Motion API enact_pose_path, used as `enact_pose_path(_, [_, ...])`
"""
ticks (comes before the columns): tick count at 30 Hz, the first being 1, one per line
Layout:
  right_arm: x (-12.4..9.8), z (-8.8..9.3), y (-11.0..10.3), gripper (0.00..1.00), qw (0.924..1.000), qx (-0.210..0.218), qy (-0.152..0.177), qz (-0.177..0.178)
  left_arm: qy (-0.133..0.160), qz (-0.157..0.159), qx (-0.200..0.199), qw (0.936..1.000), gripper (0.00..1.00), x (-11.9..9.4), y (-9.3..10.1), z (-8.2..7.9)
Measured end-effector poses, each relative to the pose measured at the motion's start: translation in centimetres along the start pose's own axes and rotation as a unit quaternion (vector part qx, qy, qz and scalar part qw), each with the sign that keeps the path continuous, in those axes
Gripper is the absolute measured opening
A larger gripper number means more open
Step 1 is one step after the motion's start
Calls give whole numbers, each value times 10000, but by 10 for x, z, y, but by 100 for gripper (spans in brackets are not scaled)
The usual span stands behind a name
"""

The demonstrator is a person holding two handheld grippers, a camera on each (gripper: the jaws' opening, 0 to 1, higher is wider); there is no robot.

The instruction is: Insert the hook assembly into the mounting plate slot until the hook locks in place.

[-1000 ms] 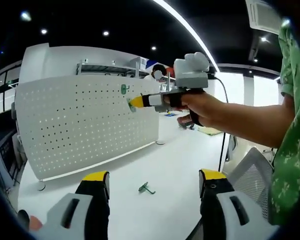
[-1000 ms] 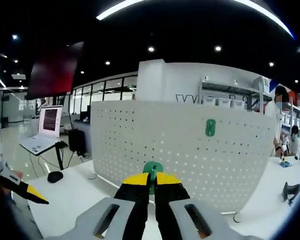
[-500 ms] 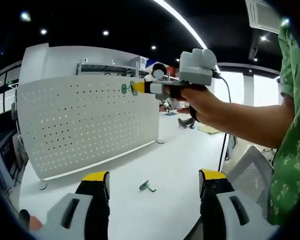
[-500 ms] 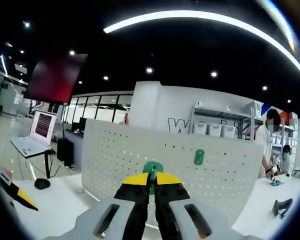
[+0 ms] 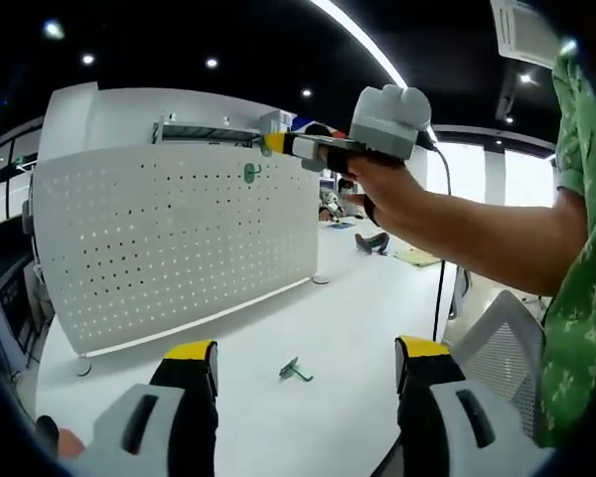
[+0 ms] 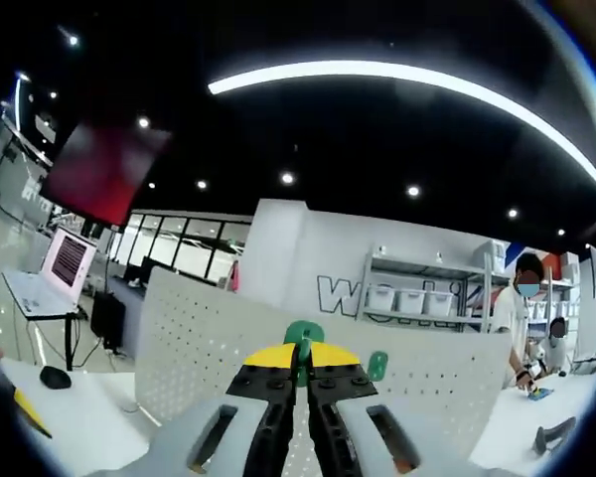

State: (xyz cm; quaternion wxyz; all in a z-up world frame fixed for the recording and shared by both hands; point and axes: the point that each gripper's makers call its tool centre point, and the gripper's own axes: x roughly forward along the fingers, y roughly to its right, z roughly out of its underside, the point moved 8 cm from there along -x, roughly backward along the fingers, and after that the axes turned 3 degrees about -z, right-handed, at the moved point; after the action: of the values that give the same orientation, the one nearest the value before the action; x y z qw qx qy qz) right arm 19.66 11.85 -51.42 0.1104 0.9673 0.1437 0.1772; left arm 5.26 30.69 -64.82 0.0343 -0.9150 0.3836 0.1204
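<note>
A green hook (image 6: pixel 303 333) is pinched in the closed right gripper (image 6: pixel 300 360) at frame centre, while the left gripper (image 5: pixel 303 363) is held wide open, empty.

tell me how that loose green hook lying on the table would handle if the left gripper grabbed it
The green hook looks small and thin, so probably light and easy to lift. It seems rigid plastic or metal, unlikely to flop. Lying flat on the smooth white table, it may slide rather than roll when nudged, and the open left gripper could struggle to pinch it.
</note>
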Motion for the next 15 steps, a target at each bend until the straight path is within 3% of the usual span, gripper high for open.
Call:
enact_pose_path(6, [14, -1, 8, 2, 9998, -32, 142, 110, -21, -37, -38, 10000, 75, 3, -3, 1])
enact_pose_path(15, [26, 8, 17, 2, 9995, -140, 69, 257, -42, -52, -71, 10000, 75, 6, -7, 2])
